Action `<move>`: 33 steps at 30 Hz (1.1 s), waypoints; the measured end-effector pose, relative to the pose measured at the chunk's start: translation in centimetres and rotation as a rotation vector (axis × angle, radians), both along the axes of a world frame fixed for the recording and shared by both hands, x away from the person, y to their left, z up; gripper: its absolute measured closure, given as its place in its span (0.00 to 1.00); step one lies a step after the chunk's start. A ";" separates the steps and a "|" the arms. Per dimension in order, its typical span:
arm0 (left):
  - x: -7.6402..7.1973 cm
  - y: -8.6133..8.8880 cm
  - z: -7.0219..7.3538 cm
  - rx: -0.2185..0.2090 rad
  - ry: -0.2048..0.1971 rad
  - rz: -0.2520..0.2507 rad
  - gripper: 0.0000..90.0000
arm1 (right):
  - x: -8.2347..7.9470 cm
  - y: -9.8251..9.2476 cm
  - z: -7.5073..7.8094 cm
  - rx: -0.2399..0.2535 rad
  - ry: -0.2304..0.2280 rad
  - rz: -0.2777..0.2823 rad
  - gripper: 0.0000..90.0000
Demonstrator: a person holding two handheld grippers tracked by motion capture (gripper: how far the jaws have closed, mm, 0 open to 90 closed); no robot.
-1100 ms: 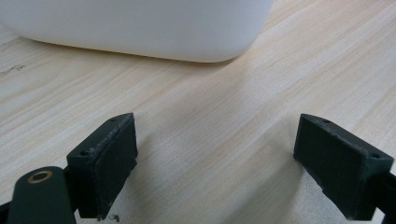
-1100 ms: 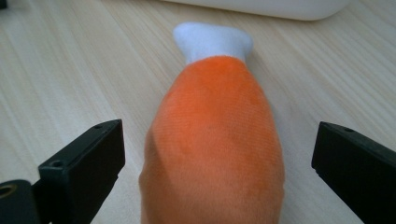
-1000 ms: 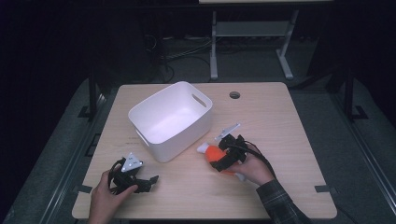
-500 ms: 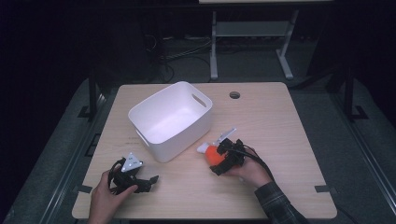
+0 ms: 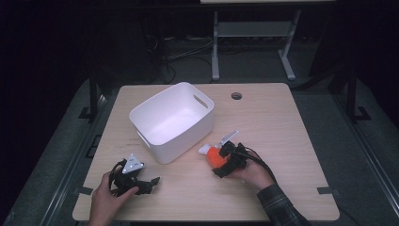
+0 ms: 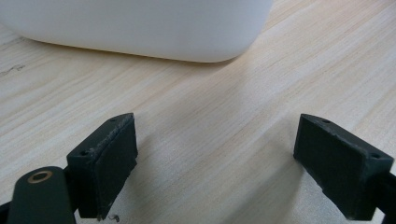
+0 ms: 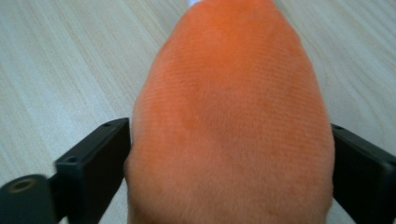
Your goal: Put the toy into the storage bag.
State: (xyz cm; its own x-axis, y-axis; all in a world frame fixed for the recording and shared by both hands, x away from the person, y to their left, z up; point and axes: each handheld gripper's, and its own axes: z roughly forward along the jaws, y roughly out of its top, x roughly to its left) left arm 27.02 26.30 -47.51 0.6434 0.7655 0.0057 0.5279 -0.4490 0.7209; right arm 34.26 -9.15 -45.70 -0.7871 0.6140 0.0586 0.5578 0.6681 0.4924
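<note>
The right tool (image 7: 229,163) has just been closing around the orange sock (image 7: 233,116).

I work in what looks like a lab or recording studio, not a home. My tabletop (image 5: 282,136) is plain light wood with a round cable hole (image 5: 236,96) near its far edge, like an office desk. Around it everything is dark, with grey floor mats (image 5: 371,155) left and right. Pieces of tape (image 5: 327,190) mark the floor near the table corners. Far behind, loose cables (image 5: 174,52) lie under a white metal frame (image 5: 249,33).
</note>
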 end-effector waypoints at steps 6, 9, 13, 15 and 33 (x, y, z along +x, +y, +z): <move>0.0 0.0 0.0 0.000 0.000 0.000 0.14 | -0.1 -0.1 0.1 0.003 -0.009 0.007 0.18; 0.0 0.0 0.0 -0.001 0.000 0.000 0.14 | -0.2 -0.1 0.2 0.004 -0.013 0.008 0.21; 0.0 0.0 0.0 0.000 0.000 0.000 0.14 | -0.2 -0.2 0.3 -0.001 -0.027 0.022 0.24; 0.0 0.0 0.0 0.000 0.000 0.000 0.14 | -0.3 -0.2 0.4 -0.002 -0.025 0.020 0.25; 0.0 0.0 0.0 0.000 0.000 0.000 0.14 | -0.3 -1.1 1.8 0.023 -0.030 0.024 0.33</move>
